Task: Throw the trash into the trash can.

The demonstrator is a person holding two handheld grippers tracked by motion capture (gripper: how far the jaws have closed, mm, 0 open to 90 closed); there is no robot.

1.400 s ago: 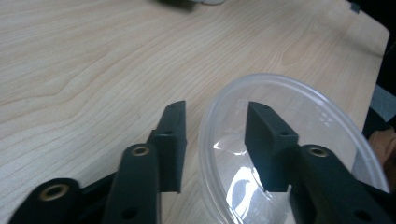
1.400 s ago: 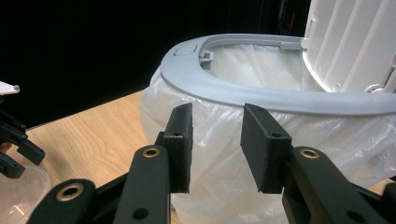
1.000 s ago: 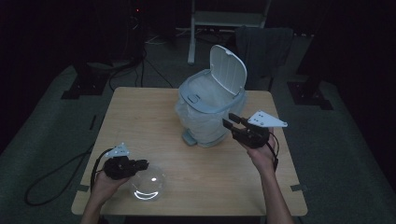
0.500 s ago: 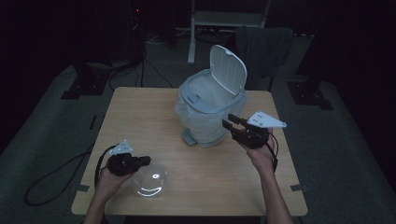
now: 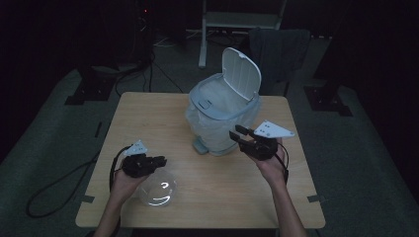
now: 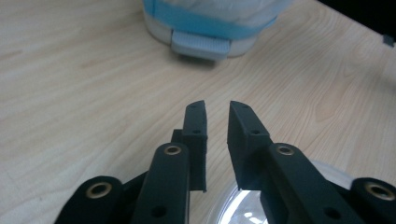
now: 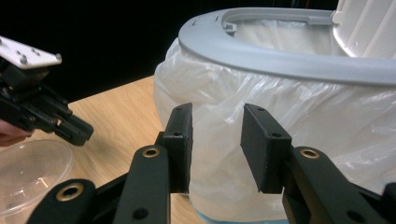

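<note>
Now | left gripper jaws apart | clear round plastic bowl | right gripper jaws apart

A dim lab or recording studio: a lone wooden desk on grey carpet, cables trailing across the floor, equipment stands at the far edges.

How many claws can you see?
2. The left claw hovers over the clear bowl near the table's front edge. The right claw is held beside the lined bin, whose lid is up. Both are open and hold nothing.
</note>
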